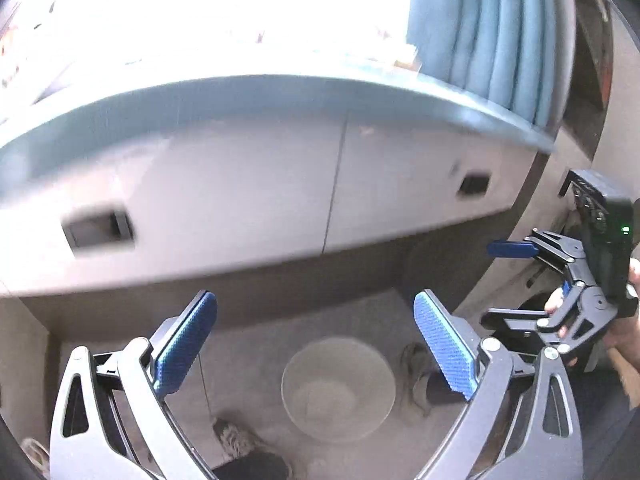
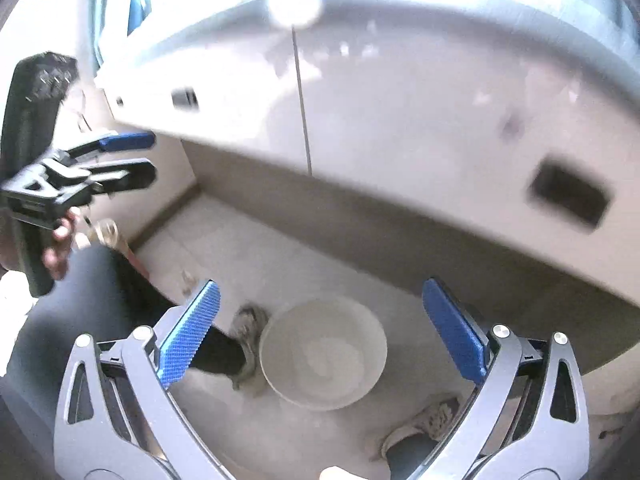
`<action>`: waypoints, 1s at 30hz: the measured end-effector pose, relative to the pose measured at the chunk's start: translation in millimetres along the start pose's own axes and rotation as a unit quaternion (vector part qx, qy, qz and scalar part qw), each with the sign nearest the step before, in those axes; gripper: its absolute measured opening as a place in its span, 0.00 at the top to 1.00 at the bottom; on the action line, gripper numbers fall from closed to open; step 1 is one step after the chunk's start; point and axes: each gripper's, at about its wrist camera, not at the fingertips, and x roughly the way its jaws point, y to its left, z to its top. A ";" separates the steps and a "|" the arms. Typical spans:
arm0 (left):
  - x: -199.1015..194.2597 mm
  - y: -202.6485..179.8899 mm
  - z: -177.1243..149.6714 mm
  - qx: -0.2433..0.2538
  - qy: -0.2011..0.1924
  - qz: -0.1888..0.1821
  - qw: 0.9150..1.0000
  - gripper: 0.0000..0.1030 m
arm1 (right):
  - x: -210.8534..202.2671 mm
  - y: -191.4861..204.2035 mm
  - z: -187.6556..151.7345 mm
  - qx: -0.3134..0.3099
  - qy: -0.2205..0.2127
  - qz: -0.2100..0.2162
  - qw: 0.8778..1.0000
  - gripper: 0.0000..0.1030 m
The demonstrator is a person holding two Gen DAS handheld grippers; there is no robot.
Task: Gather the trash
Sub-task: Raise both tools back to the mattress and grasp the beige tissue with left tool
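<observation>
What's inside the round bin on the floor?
The bin looks pale inside, with a lighter patch near the bottom; blur hides whether that is trash or a liner. Nothing sticks above its rim. Shoes flank it on the floor.

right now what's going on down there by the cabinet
A person stands over a round white bin on the floor, in front of a grey cabinet, holding a tool in each hand. Both the left tool and the right tool are open and empty, hanging above the bin. The person's shoes flank the bin.
</observation>
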 end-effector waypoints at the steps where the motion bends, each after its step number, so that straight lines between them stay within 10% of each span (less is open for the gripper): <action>1: -10.1 -6.4 12.1 0.002 -0.012 0.001 1.000 0.06 | -17.4 -1.5 9.2 0.003 -0.018 -0.001 1.000 0.05; 11: -16.9 -70.1 124.7 0.035 -0.073 0.029 0.996 0.06 | -104.6 -27.6 49.7 0.034 -0.104 -0.034 0.993 0.05; 21: 63.0 -95.9 204.5 0.023 -0.065 0.082 0.994 0.07 | -119.7 -69.8 55.7 0.062 -0.105 -0.041 0.992 0.05; 26: 103.4 -88.1 212.7 0.011 -0.035 0.097 0.995 0.53 | -122.8 -90.3 56.3 0.077 -0.109 -0.040 0.990 0.05; 30: 106.6 -87.4 202.3 0.018 -0.037 0.105 0.994 0.57 | -122.6 -101.7 50.7 0.090 -0.107 -0.037 0.989 0.05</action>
